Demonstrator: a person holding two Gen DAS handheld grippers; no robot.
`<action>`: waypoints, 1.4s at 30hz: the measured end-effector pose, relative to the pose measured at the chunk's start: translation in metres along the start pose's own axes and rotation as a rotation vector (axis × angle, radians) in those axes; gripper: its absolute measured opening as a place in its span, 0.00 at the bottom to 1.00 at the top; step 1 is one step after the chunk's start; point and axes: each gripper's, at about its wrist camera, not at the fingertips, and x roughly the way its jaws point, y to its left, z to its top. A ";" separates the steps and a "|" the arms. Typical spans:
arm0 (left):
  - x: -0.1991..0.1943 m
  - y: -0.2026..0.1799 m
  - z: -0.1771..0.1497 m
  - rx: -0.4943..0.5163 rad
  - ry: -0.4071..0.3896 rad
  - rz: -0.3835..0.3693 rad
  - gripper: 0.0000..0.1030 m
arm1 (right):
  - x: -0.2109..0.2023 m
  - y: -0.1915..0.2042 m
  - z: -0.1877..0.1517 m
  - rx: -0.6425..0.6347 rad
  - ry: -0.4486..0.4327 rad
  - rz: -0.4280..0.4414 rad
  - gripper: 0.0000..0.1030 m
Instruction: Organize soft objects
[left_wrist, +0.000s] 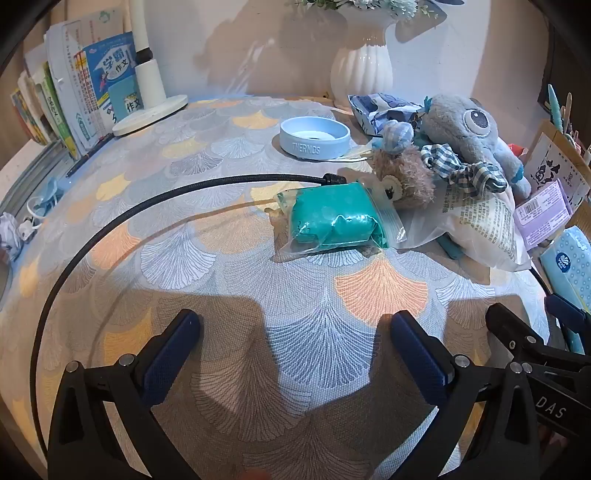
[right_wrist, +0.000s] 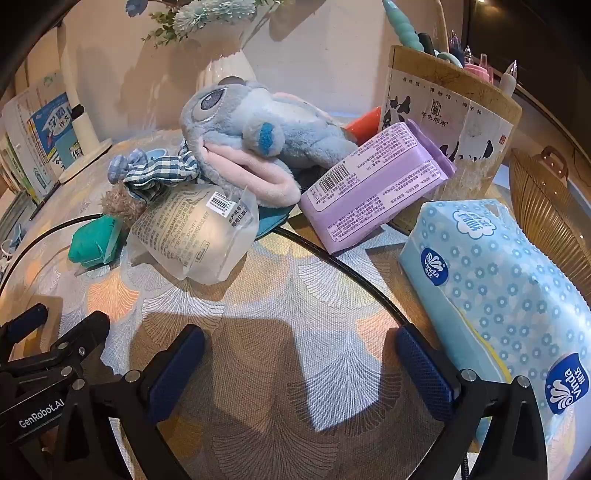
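Left gripper (left_wrist: 291, 347) gapes wide and empty over bare cloth, the bagged teal bundle (left_wrist: 332, 219) well ahead; right gripper (right_wrist: 301, 365) equally wide, empty, beside the tissue pack (right_wrist: 506, 291); reaching for the grey plush (right_wrist: 258, 136) could topple the heaped packets.

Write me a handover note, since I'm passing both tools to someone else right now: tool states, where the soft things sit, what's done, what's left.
Left tool: open, empty, above bare tablecloth.
Right tool: open, empty, with the Vinda tissue pack just off its right finger.
Soft things lie in a loose heap: grey-blue plush toy on top, small brown teddy bear by it, teal item in a zip bag in front, clear printed packet, purple wipes pack leaning toward the paper bag.
Done: nothing visibly sorted.
Left: everything; the zip bag looks nearest to the left tool.
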 end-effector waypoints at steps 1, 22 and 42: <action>0.000 0.000 0.000 0.000 0.000 0.000 1.00 | 0.000 0.000 0.000 0.000 0.000 0.000 1.00; 0.000 0.000 0.000 0.000 0.000 0.000 1.00 | 0.000 0.000 0.000 0.000 0.000 0.000 1.00; -0.032 0.008 0.029 -0.260 0.179 -0.268 0.97 | -0.073 -0.010 0.052 -0.068 -0.140 0.075 0.99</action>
